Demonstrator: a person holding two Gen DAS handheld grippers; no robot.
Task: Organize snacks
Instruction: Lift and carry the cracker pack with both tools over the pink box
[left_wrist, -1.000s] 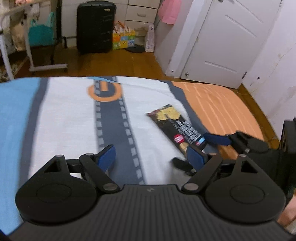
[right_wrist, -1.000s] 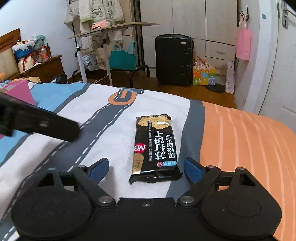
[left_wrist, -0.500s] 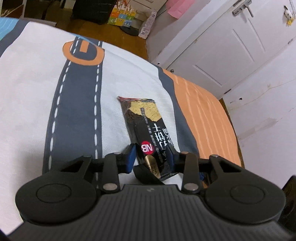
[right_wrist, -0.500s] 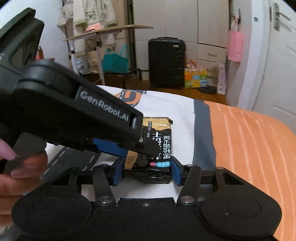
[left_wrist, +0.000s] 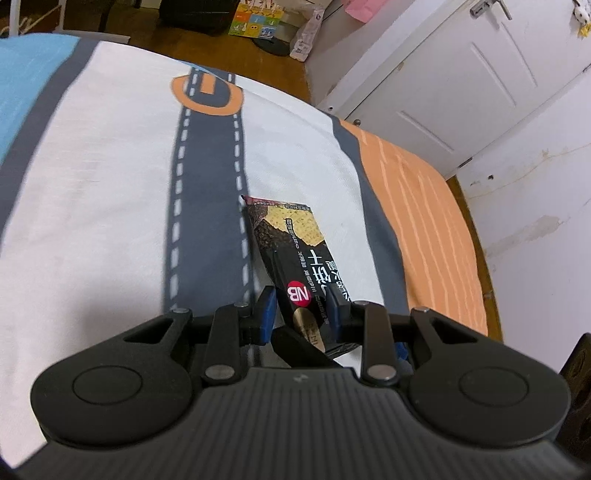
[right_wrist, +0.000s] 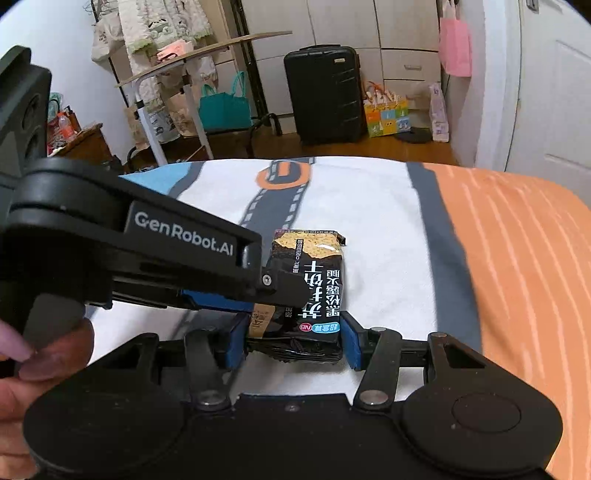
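Note:
A black cracker packet (left_wrist: 295, 254) with an NB logo and Chinese lettering lies on the bed cover, also in the right wrist view (right_wrist: 314, 280). My left gripper (left_wrist: 301, 308) is shut on the packet's near end, blue pads pressing both sides and tilting it up. My right gripper (right_wrist: 293, 343) is shut on the packet's near end too, its blue pads against both edges. The left gripper's black body (right_wrist: 147, 251) reaches in from the left and hides part of the packet.
The bed cover (left_wrist: 110, 184) has a grey road print, a blue band at left and an orange striped band (left_wrist: 424, 236) at right. A white door (left_wrist: 461, 74) and wall stand right. A black suitcase (right_wrist: 327, 92), bags and a folding table (right_wrist: 192, 59) stand beyond the bed.
Both grippers have closed onto the packet's near end. The left gripper swung in from the left over the packet. The packet's near end has lifted and tilted a little.

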